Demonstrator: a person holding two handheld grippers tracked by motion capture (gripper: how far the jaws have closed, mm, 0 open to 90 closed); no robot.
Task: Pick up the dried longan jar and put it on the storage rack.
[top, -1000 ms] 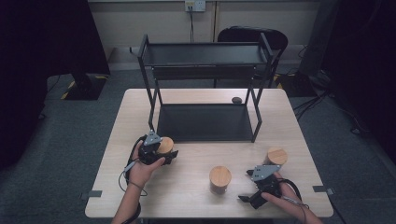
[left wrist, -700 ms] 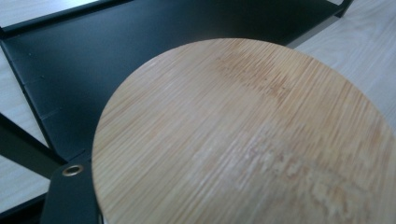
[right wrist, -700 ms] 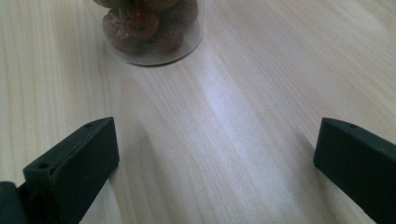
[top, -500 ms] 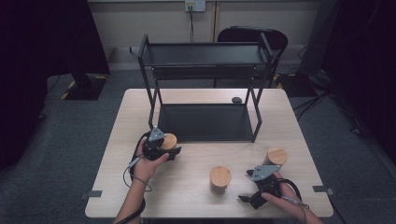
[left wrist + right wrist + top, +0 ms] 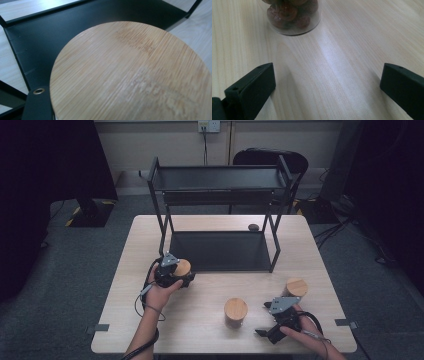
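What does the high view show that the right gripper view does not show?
High view: the black two-level rack, three jars with bamboo lids, and the left gripper shut on the jar at the rack's front edge. Right gripper view: the brown round contents of the middle jar through its clear wall, and the right gripper with fingers wide apart over bare wood. Both: the wooden table, the middle jar and the right gripper.

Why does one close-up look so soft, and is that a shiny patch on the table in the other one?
In the left gripper view, the bamboo lid sits so near the lens that its lower grain blurs. In the right gripper view, a pale band of glare crosses the table, and the jar is slightly soft. In the high view, the room around the table is dark, with the shelf rack dimly lit.
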